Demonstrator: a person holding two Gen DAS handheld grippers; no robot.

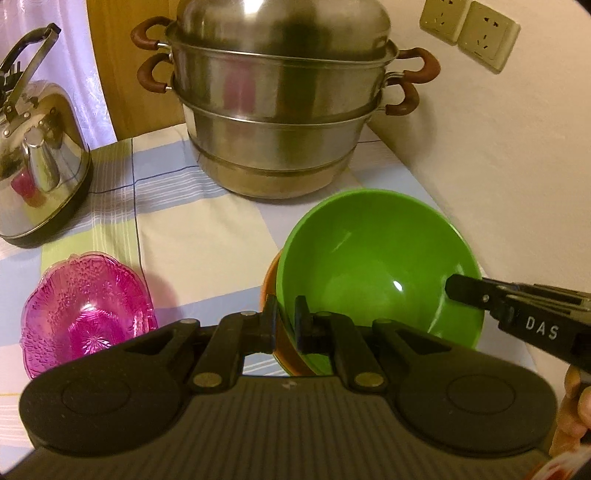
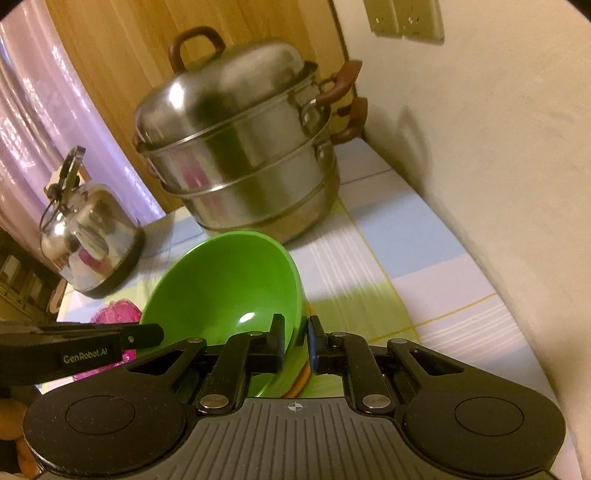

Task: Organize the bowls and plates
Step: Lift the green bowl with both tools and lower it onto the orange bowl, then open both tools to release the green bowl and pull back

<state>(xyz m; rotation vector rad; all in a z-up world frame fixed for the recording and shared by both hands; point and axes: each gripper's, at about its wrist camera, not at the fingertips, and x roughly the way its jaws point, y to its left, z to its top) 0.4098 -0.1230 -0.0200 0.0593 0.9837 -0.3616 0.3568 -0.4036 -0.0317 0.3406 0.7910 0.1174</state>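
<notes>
A green bowl (image 1: 373, 258) sits nested in an orange bowl (image 1: 269, 286), of which only a sliver of rim shows. My left gripper (image 1: 286, 321) is shut on the stack's near rim, one finger inside the green bowl and one outside the orange. My right gripper (image 2: 296, 339) is shut on the opposite rim of the green bowl (image 2: 225, 291), with the orange bowl (image 2: 301, 380) showing below. The stack hangs tilted between the two, over the checked tablecloth. A pink glass bowl (image 1: 85, 314) lies on the cloth to the left, apart from both grippers.
A tall steel steamer pot (image 1: 280, 110) with brown handles stands at the back, close behind the bowls. A steel kettle (image 1: 37, 166) sits at the back left. The cream wall (image 1: 498, 166) runs along the table's right edge, with sockets (image 1: 469, 33) above. A hand (image 1: 572, 406) holds the right gripper.
</notes>
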